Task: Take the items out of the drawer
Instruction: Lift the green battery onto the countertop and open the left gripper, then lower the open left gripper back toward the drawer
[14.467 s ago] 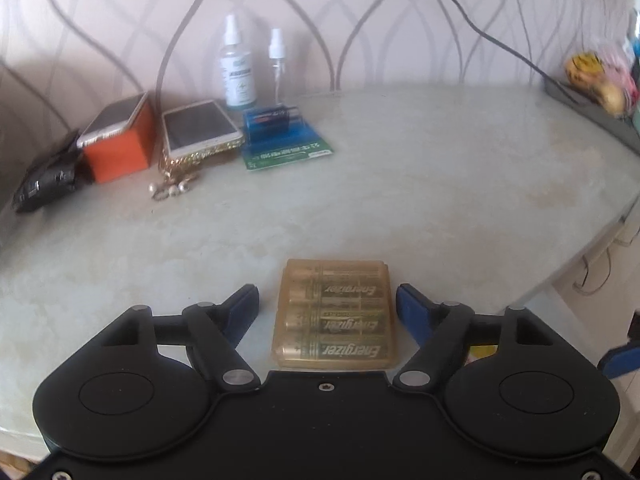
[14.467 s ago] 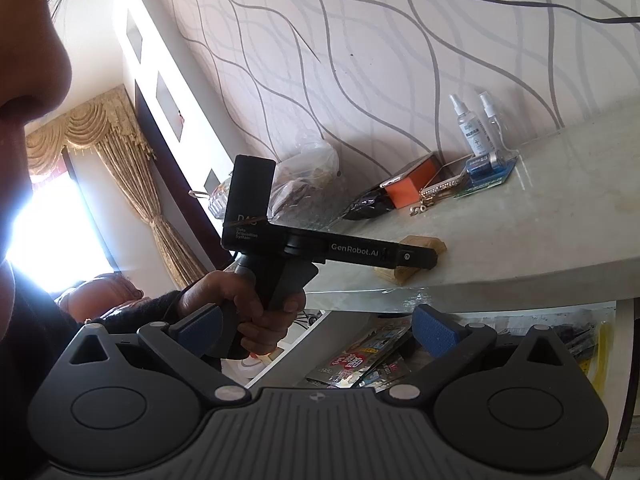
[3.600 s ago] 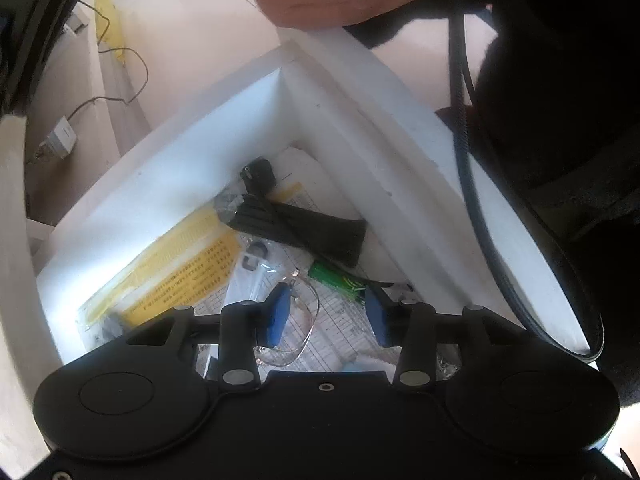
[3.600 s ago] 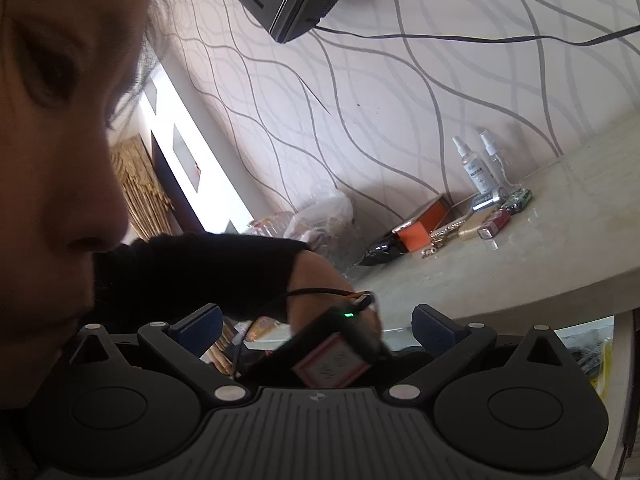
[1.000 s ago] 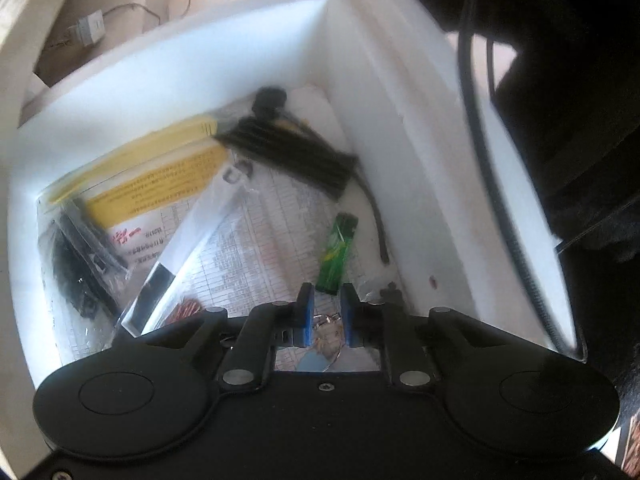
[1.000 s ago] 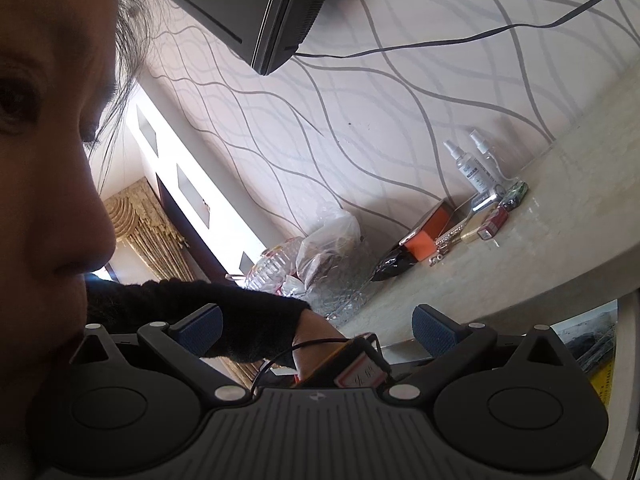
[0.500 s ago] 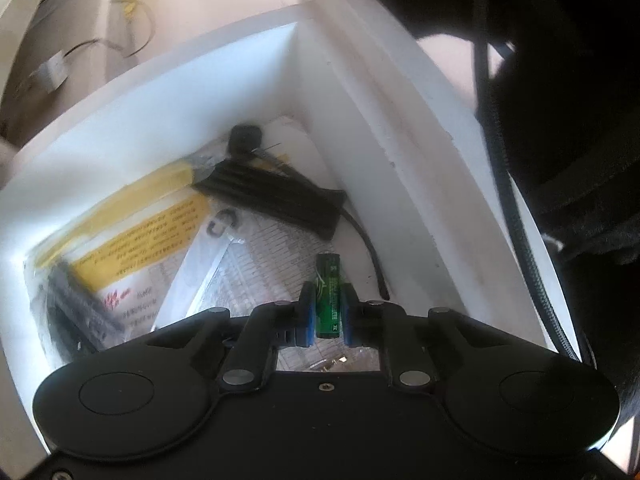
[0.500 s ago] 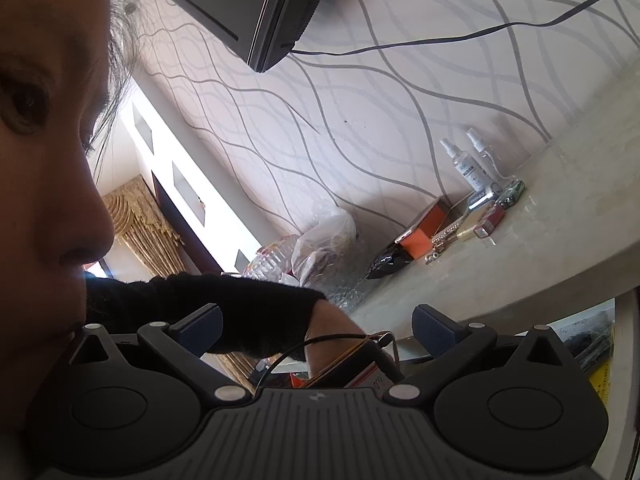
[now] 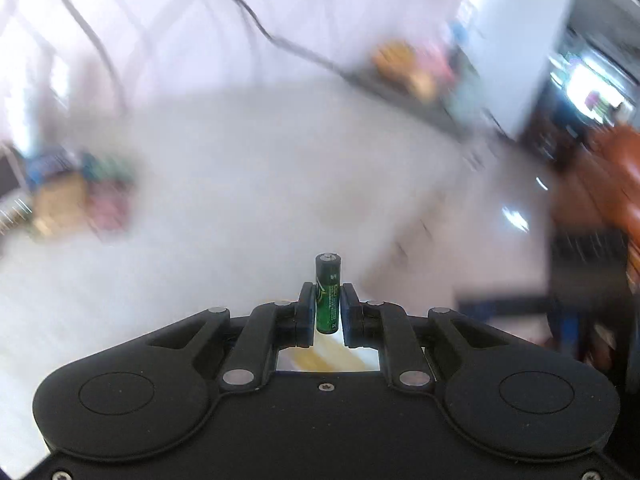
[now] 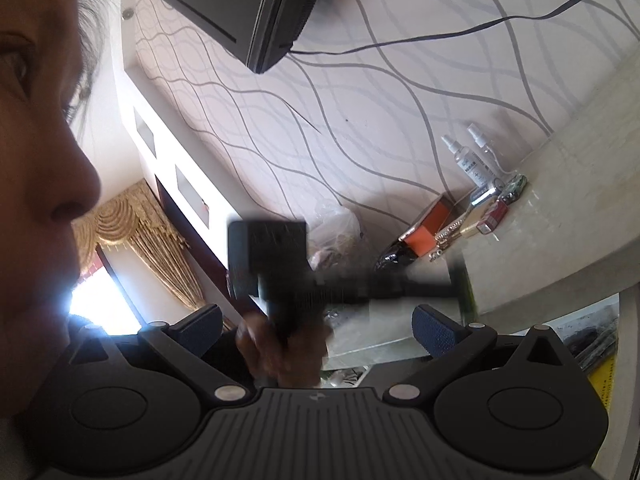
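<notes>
Battery (image 9: 328, 292), green and black, stands upright between the pads of the left tongs (image 9: 328, 312), which are clamped on its lower half; its metal cap pokes above the pads. Only the left wrist view shows this grip sharply. Everything behind it there is smeared by motion: a pale bench (image 9: 248, 168), a blurred cluster of coloured things (image 9: 76, 196) at its left, a dark cable (image 9: 256, 28) across the wall.

The right wrist view gives what the left cannot. The right tongs (image 10: 316, 324) stand wide apart with nothing between the 2 blue pads (image 10: 434, 330). Beyond them a hand (image 10: 280, 348) grips the handle of the left tool, itself blurred, held in front of the bench edge. Farther along the bench, clear in this view, stand 2 spray bottles (image 10: 468, 160) against the wavy-patterned wall, with an orange box (image 10: 430, 226), a red pack (image 10: 494, 216) and a phone in a gold case (image 10: 456, 226) near them. A dark screen (image 10: 240, 4) hangs on the wall above. At the lower right, under the bench lip, the open drawer (image 10: 600, 344) shows papers and a yellow sheet. A person's face fills the left edge.
</notes>
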The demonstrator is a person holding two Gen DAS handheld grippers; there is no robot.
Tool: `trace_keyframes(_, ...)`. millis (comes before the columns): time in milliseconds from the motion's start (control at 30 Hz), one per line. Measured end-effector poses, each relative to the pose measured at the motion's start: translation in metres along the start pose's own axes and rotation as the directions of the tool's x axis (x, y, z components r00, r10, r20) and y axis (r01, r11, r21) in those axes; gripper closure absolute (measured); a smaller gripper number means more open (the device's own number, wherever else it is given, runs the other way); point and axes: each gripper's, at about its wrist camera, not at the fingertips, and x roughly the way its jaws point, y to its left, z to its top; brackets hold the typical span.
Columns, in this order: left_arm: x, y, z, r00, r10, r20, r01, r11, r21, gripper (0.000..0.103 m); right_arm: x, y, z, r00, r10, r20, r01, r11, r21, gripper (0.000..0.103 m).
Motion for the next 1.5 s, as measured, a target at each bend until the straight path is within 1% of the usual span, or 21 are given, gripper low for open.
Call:
trace_keyframes(33, 0.003, 0.001, 0.012, 0.997, 0.072, 0.01, -0.072, 0.997, -0.001, 0.091, 0.001, 0.001, 0.0, 1.0, -0.007, -0.002, 0.007, 1.0, -0.006, 0.0)
trace_keyframes(100, 0.019, 0.001, 0.028, 0.985, 0.174, 0.023, -0.174, 0.985, -0.006, 0.091, 0.002, 0.003, -0.001, 1.0, -0.021, -0.005, 0.021, 1.0, -0.02, 0.0)
trace_keyframes(167, 0.071, 0.011, 0.025, 0.969, 0.248, 0.012, -0.248, 0.968, -0.023, 0.091, 0.002, 0.005, -0.002, 0.999, -0.036, -0.005, 0.036, 0.999, -0.035, 0.0)
trace_keyframes(233, 0.096, 0.022, 0.03, 0.947, 0.321, -0.005, -0.321, 0.947, -0.014, 0.091, 0.002, 0.007, -0.002, 0.999, -0.045, -0.002, 0.045, 0.998, -0.044, 0.0)
trace_keyframes(300, 0.115, 0.033, 0.039, 0.928, 0.37, -0.048, -0.371, 0.928, -0.019, 0.091, 0.002, 0.007, -0.003, 0.999, -0.046, -0.001, 0.046, 0.998, -0.048, 0.0)
trace_keyframes(400, 0.139, 0.042, 0.051, 0.884, 0.456, -0.101, -0.457, 0.889, 0.006, 0.09, 0.001, 0.007, -0.002, 0.999, -0.04, 0.003, 0.04, 0.998, -0.045, 0.0)
trace_keyframes(467, 0.146, 0.04, 0.05, 0.865, 0.488, -0.115, -0.488, 0.872, 0.029, 0.091, -0.001, 0.007, -0.002, 1.0, -0.03, 0.006, 0.03, 0.999, -0.04, 0.0)
trace_keyframes(500, 0.147, 0.039, 0.051, 0.861, 0.495, -0.116, -0.494, 0.868, 0.04, 0.091, -0.002, 0.006, -0.002, 1.0, -0.025, 0.009, 0.025, 0.999, -0.038, 0.0)
trace_keyframes(533, 0.148, 0.037, 0.051, 0.861, 0.496, -0.113, -0.494, 0.868, 0.047, 0.09, -0.002, 0.006, -0.002, 1.0, -0.019, 0.011, 0.02, 0.999, -0.036, 0.0)
trace_keyframes(633, 0.15, 0.031, 0.05, 0.873, 0.474, -0.113, -0.472, 0.88, 0.042, 0.087, -0.003, 0.005, -0.001, 1.0, -0.01, 0.009, 0.01, 0.999, -0.03, 0.0)
trace_keyframes(700, 0.155, 0.028, 0.044, 0.882, 0.458, -0.105, -0.458, 0.889, 0.033, 0.075, -0.003, 0.004, -0.001, 1.0, -0.008, 0.007, 0.008, 1.0, -0.028, 0.0)
trace_keyframes(733, 0.158, 0.027, 0.038, 0.885, 0.457, -0.092, -0.457, 0.889, 0.026, 0.073, -0.002, 0.004, 0.0, 1.0, -0.008, 0.005, 0.009, 1.0, -0.028, 0.0)
trace_keyframes(833, 0.13, 0.024, 0.027, 0.909, 0.416, -0.024, -0.416, 0.909, 0.002, 0.066, -0.001, 0.003, 0.0, 1.0, -0.01, 0.0, 0.01, 1.0, -0.027, 0.0)
trace_keyframes(900, 0.107, 0.012, 0.015, 0.926, 0.377, 0.024, -0.376, 0.926, -0.029, 0.057, -0.001, 0.004, 0.0, 1.0, -0.012, -0.006, 0.012, 0.999, -0.03, 0.0)
trace_keyframes(933, 0.095, 0.008, 0.007, 0.934, 0.355, 0.046, -0.353, 0.935, -0.043, 0.056, -0.001, 0.004, 0.0, 1.0, -0.012, -0.009, 0.012, 0.999, -0.033, 0.0)
trace_keyframes(1033, 0.055, 0.0, -0.027, 0.949, 0.298, 0.099, -0.291, 0.953, -0.079, 0.052, 0.001, 0.007, -0.001, 1.0, -0.023, -0.017, 0.022, 0.999, -0.047, 0.0)
trace_keyframes(1100, 0.024, 0.0, -0.061, 0.957, 0.262, 0.122, -0.251, 0.963, -0.097, 0.051, 0.003, 0.007, -0.001, 0.999, -0.035, -0.022, 0.034, 0.998, -0.046, 0.0)
trace_keyframes(1167, 0.003, -0.006, -0.097, 0.961, 0.24, 0.134, -0.226, 0.968, -0.113, 0.048, 0.005, 0.005, -0.001, 0.998, -0.047, -0.032, 0.046, 0.998, -0.035, 0.0)
trace_keyframes(1300, -0.022, -0.013, -0.155, 0.973, 0.216, 0.08, -0.203, 0.969, -0.144, 0.046, 0.011, 0.005, -0.001, 0.996, -0.072, -0.056, 0.07, 0.997, -0.034, 0.0)
trace_keyframes(1433, -0.028, -0.027, -0.196, 0.966, 0.248, 0.076, -0.238, 0.963, -0.127, 0.043, 0.021, 0.009, -0.005, 0.987, -0.135, -0.089, 0.129, 0.989, -0.07, 0.0)
trace_keyframes(1500, -0.037, -0.026, -0.21, 0.958, 0.267, 0.106, -0.254, 0.96, -0.121, 0.036, 0.027, 0.013, -0.008, 0.98, -0.164, -0.114, 0.152, 0.983, -0.107, 0.0)
